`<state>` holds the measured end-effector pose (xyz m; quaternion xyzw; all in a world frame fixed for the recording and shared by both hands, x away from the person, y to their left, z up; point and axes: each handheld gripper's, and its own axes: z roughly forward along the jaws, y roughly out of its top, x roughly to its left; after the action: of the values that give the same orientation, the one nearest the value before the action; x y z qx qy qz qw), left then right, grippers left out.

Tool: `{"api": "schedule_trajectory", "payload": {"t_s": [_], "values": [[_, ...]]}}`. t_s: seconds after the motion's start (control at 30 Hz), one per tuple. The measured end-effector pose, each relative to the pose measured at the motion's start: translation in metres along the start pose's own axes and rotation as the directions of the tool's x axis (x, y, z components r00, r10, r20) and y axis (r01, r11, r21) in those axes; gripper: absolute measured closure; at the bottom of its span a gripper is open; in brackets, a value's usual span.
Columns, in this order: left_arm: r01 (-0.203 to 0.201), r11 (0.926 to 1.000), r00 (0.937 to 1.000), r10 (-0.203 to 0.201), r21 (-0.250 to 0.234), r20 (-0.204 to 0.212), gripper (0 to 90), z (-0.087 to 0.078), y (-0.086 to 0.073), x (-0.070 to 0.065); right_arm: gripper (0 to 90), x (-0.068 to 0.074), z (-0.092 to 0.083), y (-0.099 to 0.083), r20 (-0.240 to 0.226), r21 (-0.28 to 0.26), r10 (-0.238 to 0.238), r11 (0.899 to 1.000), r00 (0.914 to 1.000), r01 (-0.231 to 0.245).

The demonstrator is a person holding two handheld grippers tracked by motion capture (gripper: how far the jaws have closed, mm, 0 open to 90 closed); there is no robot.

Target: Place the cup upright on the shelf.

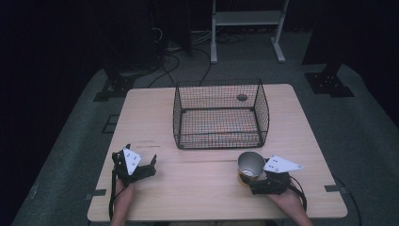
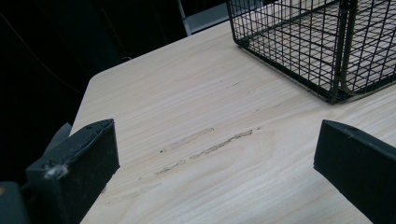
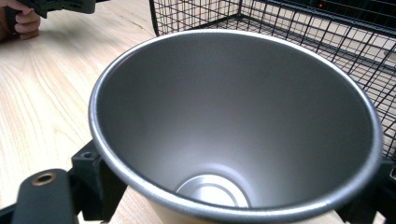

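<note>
A silver metal cup (image 1: 251, 163) with an open, empty mouth sits between the jaws of my right gripper (image 1: 248, 177), near the table's front right. The gripper is shut on it. In the right gripper view the cup (image 3: 233, 116) is tilted toward the camera, with black jaw parts at its lower sides. My left gripper (image 1: 151, 167) rests low at the front left; its jaws stand wide apart in the left gripper view, open over bare wood (image 2: 217, 154). A black wire basket (image 1: 219, 137) stands empty at the table's middle back, beyond both grippers.
The light wooden table (image 1: 197, 193) has scuff marks (image 2: 205, 149) ahead of the left gripper. The basket's corner (image 2: 336, 70) is close on that gripper's right. On the floor behind are a white frame (image 1: 247, 19), cables (image 1: 169, 61) and black stand bases (image 1: 329, 84).
</note>
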<state>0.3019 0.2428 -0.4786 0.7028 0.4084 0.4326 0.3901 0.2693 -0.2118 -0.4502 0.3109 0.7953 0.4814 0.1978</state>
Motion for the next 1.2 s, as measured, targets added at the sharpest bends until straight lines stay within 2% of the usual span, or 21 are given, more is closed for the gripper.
{"api": "schedule_trajectory", "payload": {"t_s": [0.07, 0.43, 0.77, 0.9, 1.2], "values": [[-0.001, 1.0, 1.0, 0.001, -0.001, 0.001, 0.0, 0.0, 0.0, 0.0, 13.9, 0.0, -0.001, 0.001, -0.003, 0.004, -0.001, 1.0, 1.0, 0.001], [0.0, 1.0, 1.0, 0.0, 0.0, 0.0, 0.0, 0.0, 0.0, 0.0, 14.0, -0.007, -0.016, 0.028, -0.018, -0.057, 0.005, 0.998, 0.9998, -0.006], [0.001, 1.0, 1.0, -0.001, 0.0, 0.001, 0.0, 0.0, 0.0, 0.0, 14.1, -0.014, -0.022, 0.062, 0.001, -0.089, -0.025, 0.996, 0.9997, 0.025], [0.001, 1.0, 1.0, -0.001, 0.0, 0.001, 0.0, 0.0, 0.0, 0.0, 14.1, -0.018, -0.023, 0.077, 0.022, -0.092, -0.042, 0.995, 0.9989, 0.043], [0.002, 1.0, 1.0, -0.002, -0.001, 0.001, 0.0, 0.0, 0.0, 0.0, 14.2, -0.023, -0.02, 0.098, 0.013, -0.092, -0.063, 0.994, 0.9979, 0.064]]}}
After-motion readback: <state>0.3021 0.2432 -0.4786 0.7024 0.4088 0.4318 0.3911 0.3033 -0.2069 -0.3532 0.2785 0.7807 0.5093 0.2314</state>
